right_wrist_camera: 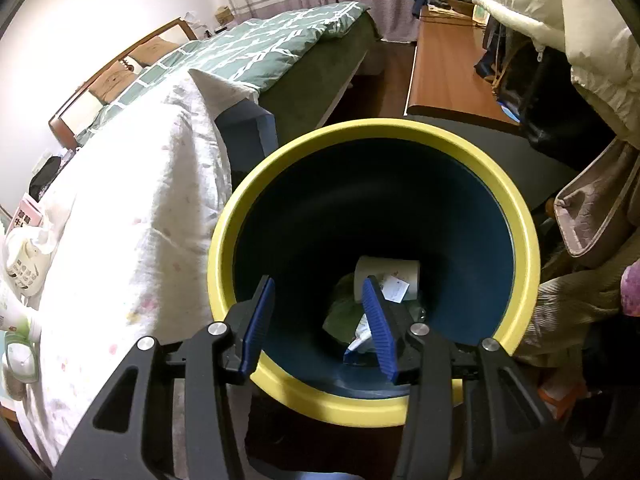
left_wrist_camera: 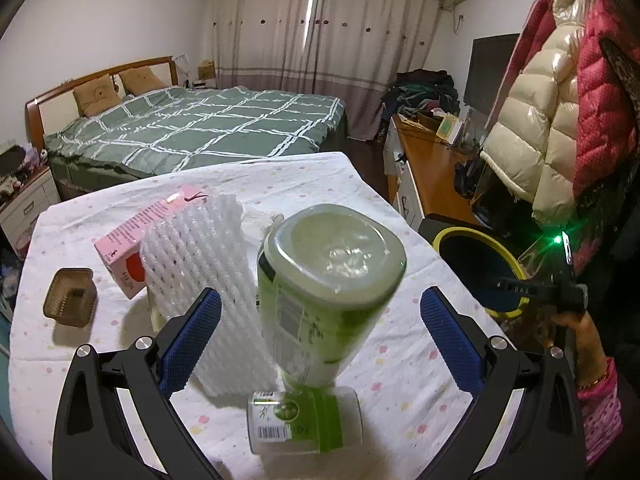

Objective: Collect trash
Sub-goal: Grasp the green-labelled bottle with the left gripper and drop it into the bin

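In the left wrist view, a green-labelled clear plastic bottle (left_wrist_camera: 320, 292) leans tilted, bottom towards the camera, over a second like bottle (left_wrist_camera: 304, 420) lying on the table. My left gripper (left_wrist_camera: 320, 304) is open, its blue pads on either side of the tilted bottle and apart from it. Behind lie a white foam net sleeve (left_wrist_camera: 200, 264), a pink carton (left_wrist_camera: 136, 240) and a small brown plastic tray (left_wrist_camera: 72, 298). My right gripper (right_wrist_camera: 320, 292) is open and empty over the yellow-rimmed dark blue bin (right_wrist_camera: 516, 200). Inside the bin lie a paper cup (right_wrist_camera: 388, 272) and wrappers.
The table wears a white dotted cloth (left_wrist_camera: 384, 360). The bin (left_wrist_camera: 452, 236) stands off its right edge. A bed (left_wrist_camera: 200, 128) lies beyond, a wooden desk (left_wrist_camera: 432, 160) at the right, and hanging coats (left_wrist_camera: 560, 120) at the far right.
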Available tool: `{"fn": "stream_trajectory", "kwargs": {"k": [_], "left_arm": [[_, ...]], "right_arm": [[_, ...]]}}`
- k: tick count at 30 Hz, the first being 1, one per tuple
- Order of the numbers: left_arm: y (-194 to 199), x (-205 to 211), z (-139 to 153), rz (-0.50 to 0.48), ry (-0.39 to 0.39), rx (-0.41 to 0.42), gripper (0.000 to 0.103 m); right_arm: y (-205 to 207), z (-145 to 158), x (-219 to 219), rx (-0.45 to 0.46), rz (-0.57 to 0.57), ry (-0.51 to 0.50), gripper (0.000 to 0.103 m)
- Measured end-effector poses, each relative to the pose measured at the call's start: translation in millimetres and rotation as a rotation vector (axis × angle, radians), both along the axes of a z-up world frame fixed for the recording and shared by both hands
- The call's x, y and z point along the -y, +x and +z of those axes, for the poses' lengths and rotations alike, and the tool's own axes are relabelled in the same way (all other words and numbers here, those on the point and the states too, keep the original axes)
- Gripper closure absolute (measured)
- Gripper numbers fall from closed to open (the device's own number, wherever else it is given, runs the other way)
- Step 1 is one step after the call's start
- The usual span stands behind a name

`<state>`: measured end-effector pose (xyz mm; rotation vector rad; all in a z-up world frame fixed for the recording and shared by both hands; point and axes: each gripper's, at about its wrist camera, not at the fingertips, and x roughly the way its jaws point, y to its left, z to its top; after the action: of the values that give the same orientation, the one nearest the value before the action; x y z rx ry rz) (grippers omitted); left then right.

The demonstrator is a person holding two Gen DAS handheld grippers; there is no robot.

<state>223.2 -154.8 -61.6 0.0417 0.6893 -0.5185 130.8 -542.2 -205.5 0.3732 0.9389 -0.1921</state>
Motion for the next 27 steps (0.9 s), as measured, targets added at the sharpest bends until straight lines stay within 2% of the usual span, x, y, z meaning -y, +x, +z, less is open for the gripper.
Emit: {"fn": "stream_trajectory", "kwargs": {"k": [7,10,12,16,18,19,27], "left_arm": [[8,8,2,-0.002,-0.005,0.006,0.005],[11,13,3,-0.009,-0.002,0.009,0.009],[11,14,1,-0.009,-0.001,0.002,0.017],[17,19,-4,-0.006,-0.006,-0.024,0.026],[19,21,-6,-0.003,-0.006,-0.036,0.038],[20,21,-8,-0.005,-0.009,-0.041,0.040],[18,25,-6,-0.008,-0.015,-0.047,0.040]], "right_arm": [[3,-4,1,-0.007,0.004,0.005,0.059],[4,-5,1,-0.006,0.004,0.009,0.059],[4,-5,1,-0.006,0.005,0.009,0.059],[3,-5,2,-0.003,0.005,0.013,0.059],[3,-5,2,-0.001,0.004,0.014,0.059],[3,-5,2,0.000,0.004,0.015,0.059],[-5,-4,3,0.017,0.002,0.025,0.059]]}}
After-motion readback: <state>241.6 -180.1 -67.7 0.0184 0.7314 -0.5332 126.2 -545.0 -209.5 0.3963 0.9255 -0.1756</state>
